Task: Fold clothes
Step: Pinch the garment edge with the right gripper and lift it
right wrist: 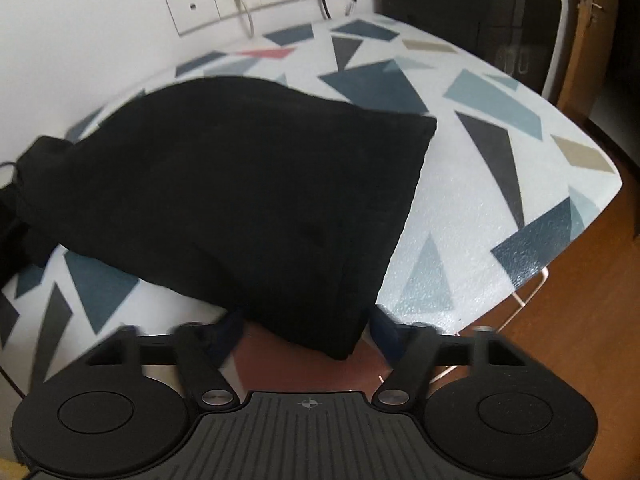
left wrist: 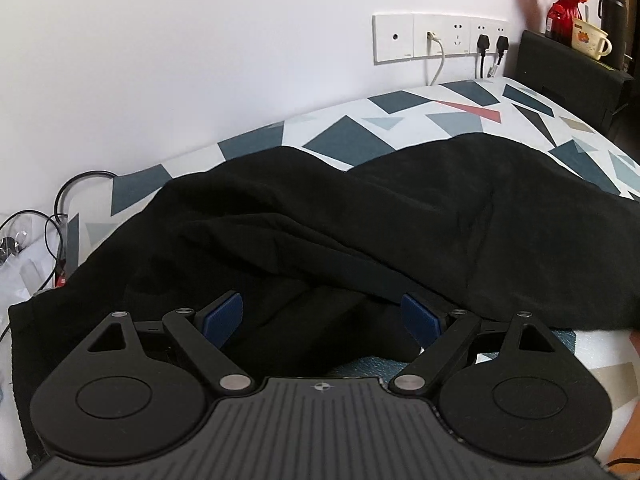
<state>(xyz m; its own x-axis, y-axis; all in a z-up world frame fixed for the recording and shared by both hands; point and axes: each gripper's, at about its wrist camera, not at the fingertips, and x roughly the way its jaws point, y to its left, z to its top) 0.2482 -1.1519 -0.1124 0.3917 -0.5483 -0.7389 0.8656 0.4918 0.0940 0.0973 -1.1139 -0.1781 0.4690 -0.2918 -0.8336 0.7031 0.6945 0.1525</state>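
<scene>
A black garment [left wrist: 320, 232] lies bunched and partly folded on a table with a white cover printed with grey, blue and red triangles [left wrist: 400, 120]. My left gripper [left wrist: 322, 316] is open at the garment's near edge, with cloth lying between its blue pads [left wrist: 224, 316]. In the right wrist view the garment [right wrist: 248, 192] lies as a dark folded mass. Its near corner hangs over the table's front edge between the fingers of my right gripper [right wrist: 308, 332], which is open. Its fingertips are partly hidden by cloth.
A white wall with a socket strip and plugged cables [left wrist: 440, 38] runs behind the table. A black box [left wrist: 568, 76] with a red vase of orange flowers [left wrist: 564, 16] and a mug [left wrist: 590, 42] stands at far right. Loose cables [left wrist: 52, 216] lie at left. Wooden floor [right wrist: 580, 300] lies right of the table.
</scene>
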